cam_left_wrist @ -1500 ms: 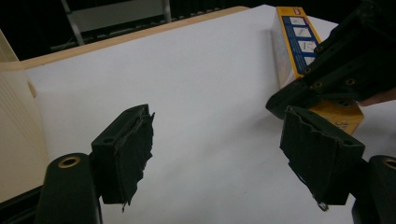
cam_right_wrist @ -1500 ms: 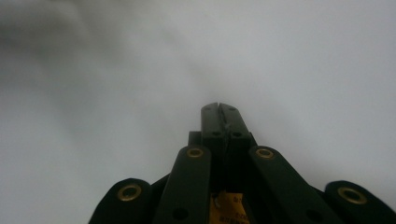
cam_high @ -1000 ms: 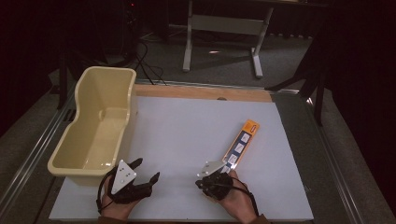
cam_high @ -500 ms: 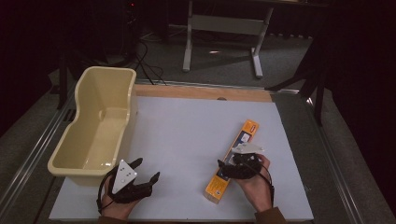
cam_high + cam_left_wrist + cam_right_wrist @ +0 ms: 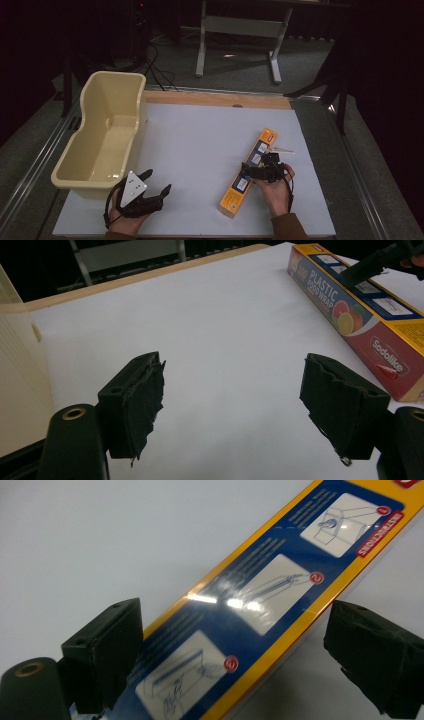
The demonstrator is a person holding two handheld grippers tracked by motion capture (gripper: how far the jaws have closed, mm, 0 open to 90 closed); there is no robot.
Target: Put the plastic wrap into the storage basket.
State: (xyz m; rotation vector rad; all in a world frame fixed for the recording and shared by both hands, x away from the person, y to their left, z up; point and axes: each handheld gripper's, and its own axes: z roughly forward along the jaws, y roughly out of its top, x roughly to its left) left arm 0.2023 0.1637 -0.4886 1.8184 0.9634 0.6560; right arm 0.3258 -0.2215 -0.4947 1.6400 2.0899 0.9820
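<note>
A long yellow-orange plastic wrap box point(image 5: 235, 195) with blue instruction panels lies diagonally on the white table, right of centre. My right gripper point(image 5: 256, 168) is open, one jaw on each side of the box's middle; in the right gripper view the box point(image 5: 260, 600) runs between the spread jaws of the right gripper point(image 5: 237, 630), with a gap to each side. My left gripper point(image 5: 157, 181) stands open and holds nothing at the front left. In the left gripper view the left gripper point(image 5: 235, 385) faces bare table, with the box point(image 5: 360, 315) at the right.
A cream plastic tub point(image 5: 90, 100) stands at the table's left, just behind my left gripper, and its wall point(image 5: 15, 365) borders the left gripper view. A wooden strip point(image 5: 215, 99) runs along the table's far edge. Behind it stands a grey metal stand point(image 5: 240, 30).
My right hand has moved away from the person along the box, from its near end to its middle. The box and the left gripper have stayed in place.
</note>
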